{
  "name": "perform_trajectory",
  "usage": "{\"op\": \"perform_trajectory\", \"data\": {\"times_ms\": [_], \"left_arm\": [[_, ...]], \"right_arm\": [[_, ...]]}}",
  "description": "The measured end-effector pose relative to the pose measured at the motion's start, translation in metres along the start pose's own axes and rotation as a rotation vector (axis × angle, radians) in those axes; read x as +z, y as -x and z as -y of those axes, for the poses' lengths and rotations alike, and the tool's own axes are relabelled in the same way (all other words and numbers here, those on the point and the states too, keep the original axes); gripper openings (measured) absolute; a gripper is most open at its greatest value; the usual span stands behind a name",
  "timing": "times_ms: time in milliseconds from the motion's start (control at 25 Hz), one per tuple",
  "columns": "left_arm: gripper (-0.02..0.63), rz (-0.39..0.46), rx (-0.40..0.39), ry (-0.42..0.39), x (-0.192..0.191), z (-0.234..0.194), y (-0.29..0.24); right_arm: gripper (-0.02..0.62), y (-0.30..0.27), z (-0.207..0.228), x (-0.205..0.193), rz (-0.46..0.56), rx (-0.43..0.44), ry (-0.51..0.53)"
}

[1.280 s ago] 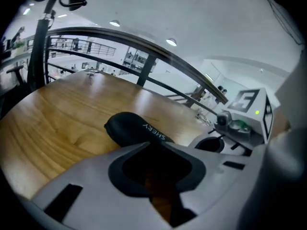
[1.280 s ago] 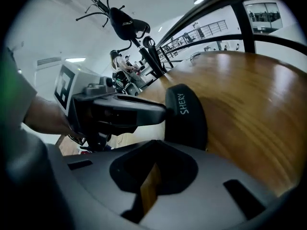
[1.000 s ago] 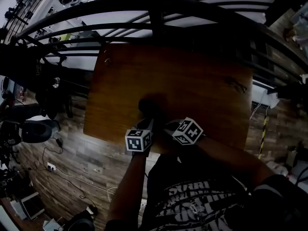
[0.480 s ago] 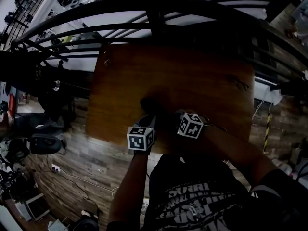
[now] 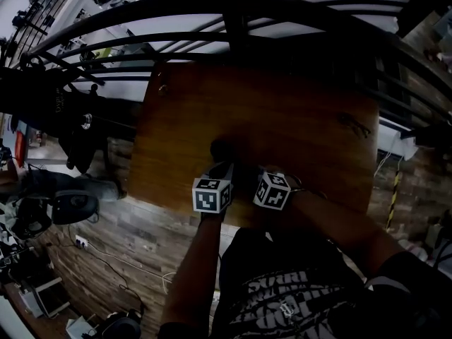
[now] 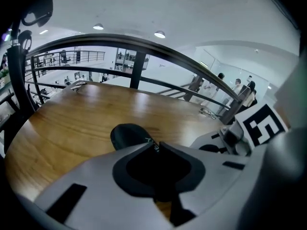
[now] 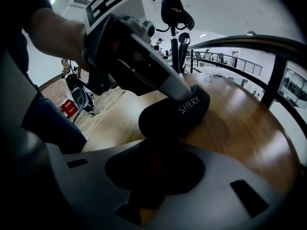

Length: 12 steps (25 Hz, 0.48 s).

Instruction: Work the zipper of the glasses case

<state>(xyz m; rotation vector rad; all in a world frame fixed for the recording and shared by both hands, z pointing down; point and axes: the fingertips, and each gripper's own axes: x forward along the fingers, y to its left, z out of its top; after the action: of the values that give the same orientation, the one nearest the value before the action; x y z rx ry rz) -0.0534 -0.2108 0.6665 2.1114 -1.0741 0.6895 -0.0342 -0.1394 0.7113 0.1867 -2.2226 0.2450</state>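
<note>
I'm worrying most about the right hand-held gripper (image 7: pixel 158 150). Its jaws have just been opening and are standing released, with nothing I can make out between them, though that hollow is too dark for me to be sure. I'm not finding the zipper pull in any view, so if I close from here I'm risking a pinch on the shell's fabric instead of the pull, and the slider would be going nowhere.

The second risk is the hold. The left hand-held gripper (image 6: pixel 156 146) is clenched, jaws almost together, and it seems to be nipping the glasses case (image 7: pixel 172 114) along its upper edge by the white lettering. That is a thin bite. Any tug along the zipper could be swivelling the case out of it or skating it over the smooth tabletop (image 5: pixel 282 111).

The case is lying on the tabletop, towards its near side and well clear of the edges. It is sitting just past the left jaw tips and slightly to their left. Its closer rounded end is sitting just in front of the right jaws, almost touching them.
</note>
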Motion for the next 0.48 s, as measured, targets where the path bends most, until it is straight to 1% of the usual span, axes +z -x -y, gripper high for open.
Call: {"op": "perform_trajectory", "data": {"times_ms": [120, 280, 360, 440, 480], "left_arm": [[0.012, 0.003, 0.021, -0.008, 0.000, -0.008, 0.005], [0.008, -0.014, 0.027, -0.024, -0.003, -0.012, 0.008], [0.008, -0.036, 0.030, -0.046, -0.005, -0.013, 0.008], [0.008, -0.064, 0.041, -0.085, -0.008, -0.015, 0.007], [0.008, -0.075, 0.047, -0.111, -0.009, -0.015, 0.006]], "right_arm": [[0.075, -0.004, 0.002, 0.002, 0.000, -0.031, -0.052], [0.075, -0.010, -0.001, -0.001, -0.015, -0.056, -0.099], [0.077, -0.013, -0.002, 0.002, -0.012, -0.069, -0.086], [0.075, -0.016, -0.001, 0.002, -0.014, -0.084, -0.057], [0.052, -0.016, -0.001, 0.001, -0.017, -0.084, -0.041]]}}
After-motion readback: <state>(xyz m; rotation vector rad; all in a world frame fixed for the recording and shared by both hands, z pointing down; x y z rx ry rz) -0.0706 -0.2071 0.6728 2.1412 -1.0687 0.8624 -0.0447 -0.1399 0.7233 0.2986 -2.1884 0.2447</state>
